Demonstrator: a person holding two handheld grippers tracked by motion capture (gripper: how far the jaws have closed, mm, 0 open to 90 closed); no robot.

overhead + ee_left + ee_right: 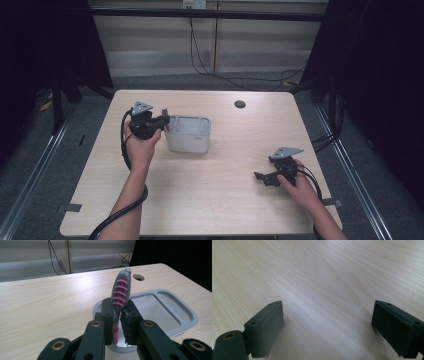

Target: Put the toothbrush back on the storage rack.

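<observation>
My left gripper [118, 323] is clamped on a grey toothbrush with pink ribs [120, 291], which stands nearly upright at the centre of the left gripper view, its lower end hidden between the pads over the round slot at the near end of the grey holder [183, 315]. In the high view that holder [188, 134] sits left of centre on the table [210, 200], with my left gripper [161, 120] at its left end. I judge the pickup and carry done; what is left is to lower the brush into the slot and let go. Whether its tip is already inside I cannot tell. My right gripper [264, 177] rests at lower right of the high view, jaws spread wide and holding nothing over bare wood.
</observation>
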